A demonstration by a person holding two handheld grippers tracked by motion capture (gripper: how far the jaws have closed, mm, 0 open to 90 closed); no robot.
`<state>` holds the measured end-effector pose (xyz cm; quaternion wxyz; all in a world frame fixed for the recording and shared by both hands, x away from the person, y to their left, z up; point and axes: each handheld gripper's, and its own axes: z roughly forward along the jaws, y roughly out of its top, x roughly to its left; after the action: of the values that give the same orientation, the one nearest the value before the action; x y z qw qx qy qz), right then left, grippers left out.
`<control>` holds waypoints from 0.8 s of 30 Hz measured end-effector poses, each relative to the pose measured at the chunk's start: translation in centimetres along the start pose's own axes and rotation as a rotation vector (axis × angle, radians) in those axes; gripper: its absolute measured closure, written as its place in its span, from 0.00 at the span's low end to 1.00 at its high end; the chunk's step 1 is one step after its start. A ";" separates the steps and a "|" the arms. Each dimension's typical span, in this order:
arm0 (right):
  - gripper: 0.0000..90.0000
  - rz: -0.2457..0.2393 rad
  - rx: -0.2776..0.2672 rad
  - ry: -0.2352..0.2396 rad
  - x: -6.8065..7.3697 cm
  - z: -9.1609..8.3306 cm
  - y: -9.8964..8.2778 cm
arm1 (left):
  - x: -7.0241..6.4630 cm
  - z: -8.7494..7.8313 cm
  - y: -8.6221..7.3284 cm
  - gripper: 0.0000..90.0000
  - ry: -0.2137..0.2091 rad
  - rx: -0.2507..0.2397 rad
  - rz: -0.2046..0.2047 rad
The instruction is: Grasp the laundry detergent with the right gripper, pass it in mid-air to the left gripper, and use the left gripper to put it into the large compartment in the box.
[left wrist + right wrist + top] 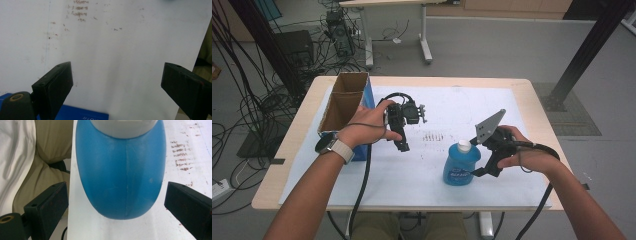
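- Right gripper (482, 162): jaws spread wide on either side of the blue bottle (461, 166), neither pad touching it (clear gaps in the right gripper view).
- Bottle (122, 172) upright on the white sheet (422, 170), white cap (464, 145) on, near the table's front edge.
- Left gripper (402, 142): jaws wide apart, holding nothing, over bare sheet (112, 55).
- Open cardboard box (343, 102) with blue side stands just beside the left hand (367, 125).

A light wooden counter (532, 95) carries a white sheet (412, 175) that covers most of its top. An open cardboard box (343, 107) with blue sides stands at the far left; an upright blue bottle (461, 166) with a white cap stands near right of centre. Reddish-brown marks (432, 136) stain the middle.
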<state>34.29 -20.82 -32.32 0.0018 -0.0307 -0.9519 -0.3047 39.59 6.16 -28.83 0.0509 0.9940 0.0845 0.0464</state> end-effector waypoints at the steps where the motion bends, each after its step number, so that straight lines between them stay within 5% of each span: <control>1: 0.06 0.000 0.000 0.000 0.0 0.1 0.0 | 0.0 0.0 0.0 0.12 -0.001 0.000 -0.002; 24: 0.06 0.009 -0.041 -0.001 -0.2 1.6 -0.8 | 0.0 0.5 0.0 0.12 -0.007 0.008 -0.003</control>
<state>34.42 -20.54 -34.05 0.0019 -0.0353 -0.9453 -0.3242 39.60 6.15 -29.30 0.0474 0.9943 0.0858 0.0425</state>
